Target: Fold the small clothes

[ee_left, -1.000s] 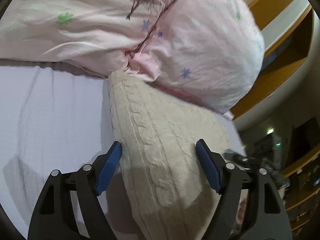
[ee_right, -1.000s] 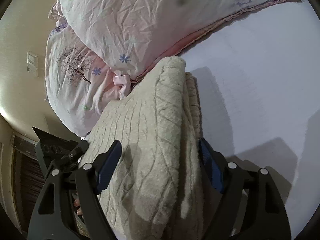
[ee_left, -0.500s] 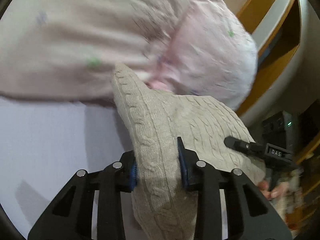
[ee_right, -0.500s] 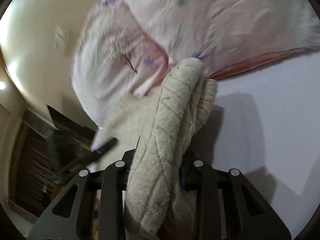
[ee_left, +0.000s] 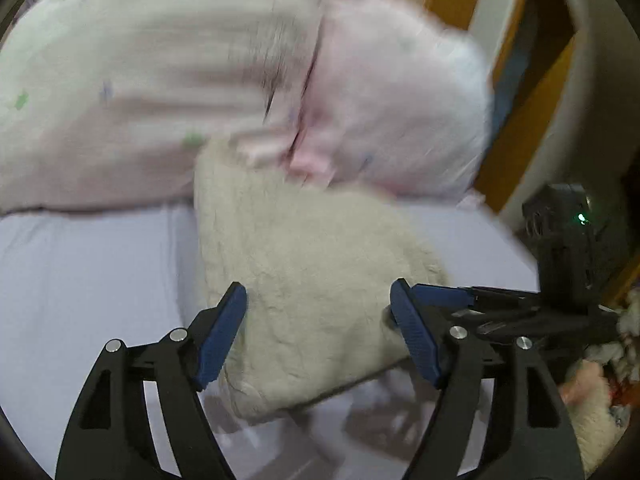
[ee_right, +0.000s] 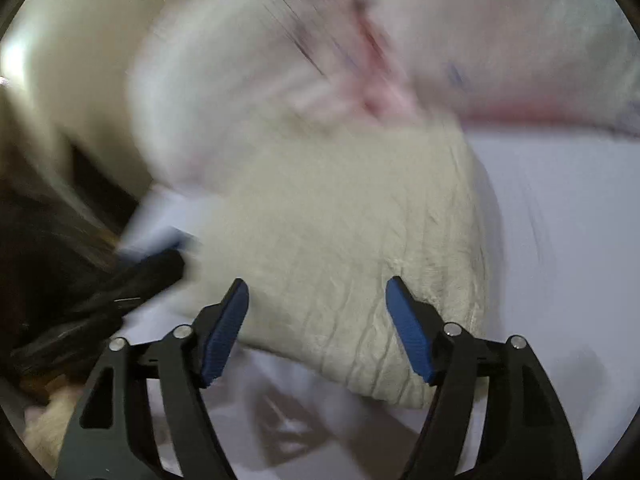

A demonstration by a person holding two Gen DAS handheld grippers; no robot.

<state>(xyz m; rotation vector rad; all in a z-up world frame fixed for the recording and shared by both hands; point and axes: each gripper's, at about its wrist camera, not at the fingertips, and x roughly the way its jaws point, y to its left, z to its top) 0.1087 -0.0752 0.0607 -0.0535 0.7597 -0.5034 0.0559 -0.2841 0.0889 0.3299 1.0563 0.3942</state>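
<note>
Folded cream cable-knit sweater (ee_left: 316,280) lying on the pale lilac bed sheet (ee_left: 88,280), far end pushed up against the pink floral duvet (ee_left: 160,80) heaped along the sheet's far edge. Left gripper (ee_left: 318,334) poised over the sweater's near end, blue pads (ee_left: 220,336) spread wide to either side of the knit, jaws apart and gripping nothing; whether a pad brushes the fabric, not possible to tell. Seen from the left wrist camera: black body of the right gripper (ee_left: 560,304) reaching in from the right, beside the sweater's right edge, a green light lit on its camera block. From the right wrist camera: same sweater (ee_right: 352,248) as a thick folded bundle, cable ribs running along its length, near edge resting on the sheet (ee_right: 568,240) and casting a shadow toward the camera. Right gripper (ee_right: 316,330) likewise with jaws wide apart, blue pads (ee_right: 408,332) flanking the bundle's near edge, nothing clamped. Left gripper (ee_right: 120,288) a dark blurred shape at the sweater's left side. Duvet (ee_right: 480,40) smeared by motion blur behind. Orange-brown wooden bed frame (ee_left: 516,140) past the duvet's right end.
</note>
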